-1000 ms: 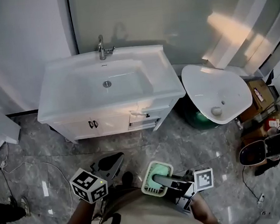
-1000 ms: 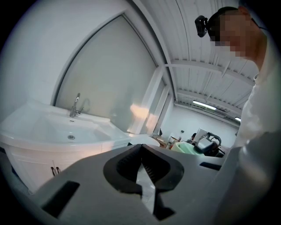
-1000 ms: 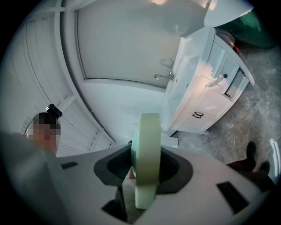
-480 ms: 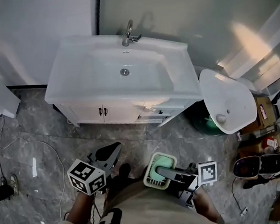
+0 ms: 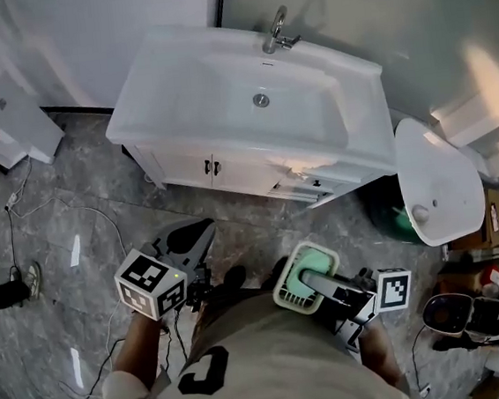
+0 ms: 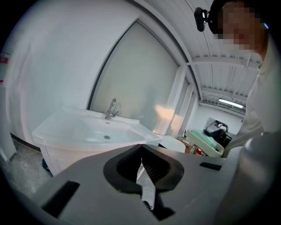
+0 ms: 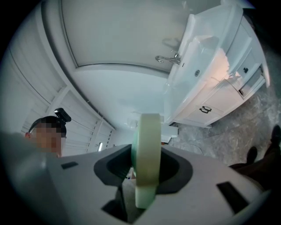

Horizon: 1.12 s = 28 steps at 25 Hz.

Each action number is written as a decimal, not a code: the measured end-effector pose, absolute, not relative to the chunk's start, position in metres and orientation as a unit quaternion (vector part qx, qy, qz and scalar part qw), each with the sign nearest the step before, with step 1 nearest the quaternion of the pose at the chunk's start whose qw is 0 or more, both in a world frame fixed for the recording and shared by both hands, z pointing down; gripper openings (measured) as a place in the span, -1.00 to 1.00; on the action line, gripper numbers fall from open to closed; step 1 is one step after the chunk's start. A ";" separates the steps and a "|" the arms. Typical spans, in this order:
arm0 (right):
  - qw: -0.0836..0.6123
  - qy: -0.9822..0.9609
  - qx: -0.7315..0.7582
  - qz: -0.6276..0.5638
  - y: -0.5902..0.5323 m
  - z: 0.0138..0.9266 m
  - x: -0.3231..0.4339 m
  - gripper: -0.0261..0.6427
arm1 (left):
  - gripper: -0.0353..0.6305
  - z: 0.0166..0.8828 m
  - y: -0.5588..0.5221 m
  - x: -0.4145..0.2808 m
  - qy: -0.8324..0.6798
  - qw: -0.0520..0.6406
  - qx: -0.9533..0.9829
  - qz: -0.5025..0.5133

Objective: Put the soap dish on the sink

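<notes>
The soap dish [image 5: 306,277], pale green with a white rim, is held on edge in my right gripper [image 5: 304,280], low in the head view above the marble floor. In the right gripper view the soap dish [image 7: 147,154] stands edge-on with the right gripper [image 7: 146,163] shut on it. The white sink [image 5: 256,96] on its vanity, with a chrome faucet [image 5: 278,30], lies ahead at the top of the head view, well apart from both grippers. My left gripper [image 5: 201,229] is shut and holds nothing; in its own view the left gripper [image 6: 141,147] points at the sink [image 6: 94,129].
A second white basin [image 5: 439,187] stands to the right of the vanity, over a green bucket [image 5: 393,216]. A white unit [image 5: 14,112] sits at the left wall. A cable [image 5: 22,227] trails over the floor at the left, and there is clutter [image 5: 474,312] at the right.
Both grippers have moved forward with the person. The vanity has shifted right and turned in the head view. The soap dish stays gripped in the right gripper, and the left stays shut.
</notes>
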State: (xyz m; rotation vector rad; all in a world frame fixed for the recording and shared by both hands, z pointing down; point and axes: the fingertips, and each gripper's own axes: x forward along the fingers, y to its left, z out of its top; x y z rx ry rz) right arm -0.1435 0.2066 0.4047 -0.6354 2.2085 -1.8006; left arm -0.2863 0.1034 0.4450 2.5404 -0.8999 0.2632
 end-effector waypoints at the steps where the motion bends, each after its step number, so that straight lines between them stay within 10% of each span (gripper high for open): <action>1: 0.113 0.752 -0.213 -0.614 0.205 0.405 -0.141 -0.48 | -0.83 0.445 0.101 -0.284 -0.331 0.211 0.914 0.102; 28: 0.206 0.750 -0.196 -0.597 0.175 0.402 0.070 -0.48 | -0.83 0.424 0.106 0.033 -0.191 0.162 0.953 0.172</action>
